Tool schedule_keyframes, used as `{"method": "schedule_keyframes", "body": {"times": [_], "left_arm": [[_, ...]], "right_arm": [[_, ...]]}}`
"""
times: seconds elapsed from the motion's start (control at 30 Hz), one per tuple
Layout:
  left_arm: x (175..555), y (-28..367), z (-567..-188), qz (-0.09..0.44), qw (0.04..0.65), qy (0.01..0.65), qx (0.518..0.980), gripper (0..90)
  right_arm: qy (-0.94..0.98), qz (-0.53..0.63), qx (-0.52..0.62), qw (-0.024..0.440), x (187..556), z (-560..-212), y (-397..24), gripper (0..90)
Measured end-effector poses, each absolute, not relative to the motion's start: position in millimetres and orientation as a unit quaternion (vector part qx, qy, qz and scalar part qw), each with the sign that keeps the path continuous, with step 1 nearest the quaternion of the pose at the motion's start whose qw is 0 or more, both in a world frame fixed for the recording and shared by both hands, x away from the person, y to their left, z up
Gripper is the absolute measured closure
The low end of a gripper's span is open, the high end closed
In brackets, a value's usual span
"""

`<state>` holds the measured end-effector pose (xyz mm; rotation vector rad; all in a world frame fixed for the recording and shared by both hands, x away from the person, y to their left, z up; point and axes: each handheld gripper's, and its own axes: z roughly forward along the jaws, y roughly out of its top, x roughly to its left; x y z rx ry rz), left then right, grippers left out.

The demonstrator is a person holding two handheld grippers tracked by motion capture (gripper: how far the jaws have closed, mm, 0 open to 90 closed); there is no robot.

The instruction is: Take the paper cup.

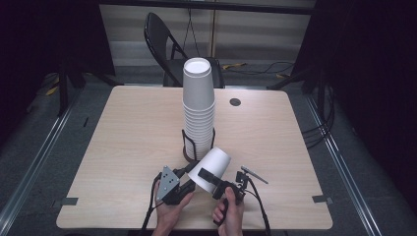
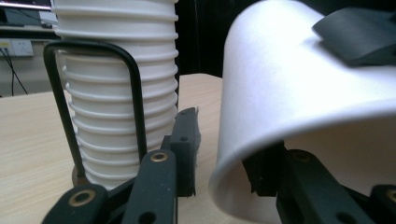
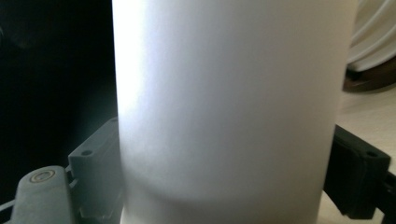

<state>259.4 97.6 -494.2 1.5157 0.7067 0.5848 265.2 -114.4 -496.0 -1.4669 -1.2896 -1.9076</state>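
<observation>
A single white paper cup (image 1: 210, 167) lies tilted on its side above the worktop (image 1: 123, 147), its open mouth turned toward the person's side and down to the left, its closed bottom up and to the right. It is plain, smooth-walled and unmarked, with a thin rolled rim (image 2: 219, 186). It sits just in front of the tall stack of white paper cups (image 1: 198, 108), close to it but apart. That stack stands upright, mouths down, its ribbed rims layered one over another, the lower part ringed by a black wire holder (image 1: 189, 145) near the middle of the worktop
</observation>
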Motion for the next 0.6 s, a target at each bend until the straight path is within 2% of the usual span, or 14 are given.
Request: {"method": "schedule_keyframes", "body": {"times": [0.13, 0.3, 0.6], "left_arm": [[259.4, 96.7, -493.1, 0.254, 0.638, 0.309, 0.658, 77.4], [259.8, 98.3, -492.9, 0.240, 0.644, 0.312, 0.656, 84.3], [259.5, 104.9, -489.2, 0.231, 0.643, 0.309, 0.662, 86.5]], "right_arm": [[-0.468, -0.681, -0.524, 0.205, 265.8, -494.8, -113.2, 13.3], [-0.472, -0.679, -0.525, 0.203, 265.9, -494.3, -112.7, 12.0], [-0.483, -0.686, -0.515, 0.175, 266.4, -490.4, -113.1, 10.4]]}}
